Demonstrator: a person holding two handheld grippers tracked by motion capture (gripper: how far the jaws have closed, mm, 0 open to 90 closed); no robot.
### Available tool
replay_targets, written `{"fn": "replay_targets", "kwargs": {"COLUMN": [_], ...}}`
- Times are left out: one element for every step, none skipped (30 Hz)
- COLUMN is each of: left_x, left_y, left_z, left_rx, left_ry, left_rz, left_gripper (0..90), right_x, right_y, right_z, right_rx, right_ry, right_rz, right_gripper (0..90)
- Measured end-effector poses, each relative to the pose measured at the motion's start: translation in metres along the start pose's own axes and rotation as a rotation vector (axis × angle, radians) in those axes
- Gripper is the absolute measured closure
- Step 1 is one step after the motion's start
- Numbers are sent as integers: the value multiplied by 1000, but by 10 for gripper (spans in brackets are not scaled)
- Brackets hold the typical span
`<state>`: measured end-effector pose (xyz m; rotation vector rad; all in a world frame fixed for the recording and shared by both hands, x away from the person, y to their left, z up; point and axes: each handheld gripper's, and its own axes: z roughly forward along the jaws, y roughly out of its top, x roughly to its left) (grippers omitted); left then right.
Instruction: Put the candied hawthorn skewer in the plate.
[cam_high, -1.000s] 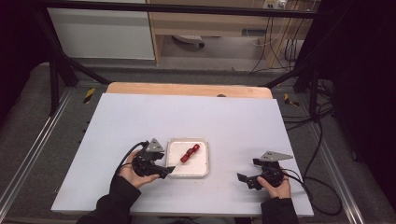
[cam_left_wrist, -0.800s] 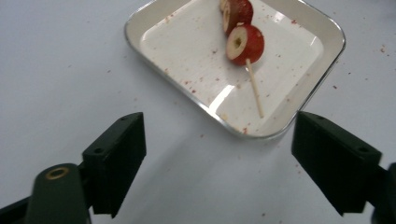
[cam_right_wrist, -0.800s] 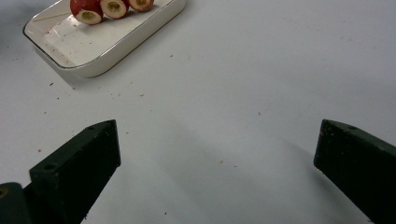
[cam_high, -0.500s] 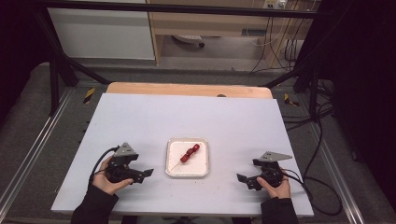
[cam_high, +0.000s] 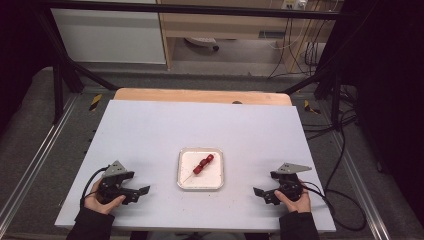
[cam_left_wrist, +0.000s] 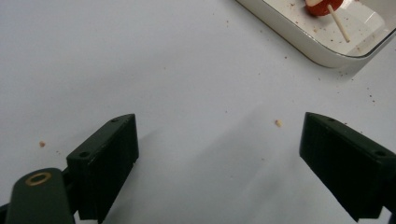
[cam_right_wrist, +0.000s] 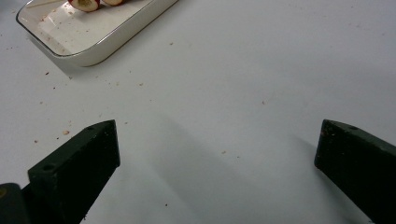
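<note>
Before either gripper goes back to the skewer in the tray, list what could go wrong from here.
1. The skewer lies flat in the shallow white tray; jaws closing on its thin stick could slip off or roll it.
2. The tray sits loose on the table; a push from the left gripper or right gripper, both open, could slide it.
3. Crumbs around the tray could be smeared about.
</note>
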<state>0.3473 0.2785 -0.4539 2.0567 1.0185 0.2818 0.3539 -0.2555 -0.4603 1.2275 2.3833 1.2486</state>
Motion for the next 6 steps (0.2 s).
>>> {"fn": "replay_targets", "kwargs": {"left_x": [0,0,1,1,2,2], "left_y": [-1,-1,-1,-1,-1,-1], "left_z": [0,-1,-1,-2,-2,-2], "left_rx": [2,1,1,-2,-1,-1], "left_ry": [2,4,2,1,2,2], "left_rz": [4,4,4,3,2,0], "left_gripper": [117,117,117,117,117,117], "right_x": [0,0,0,0,0,0], "right_y": [0,0,0,0,0,0], "right_z": [0,0,0,0,1,1], "right_rx": [-1,-1,0,0,2,3], "right_ry": [1,3,3,2,2,3], "right_rz": [0,1,1,0,-3,0], "right_gripper": [6,6,6,6,6,6]}}
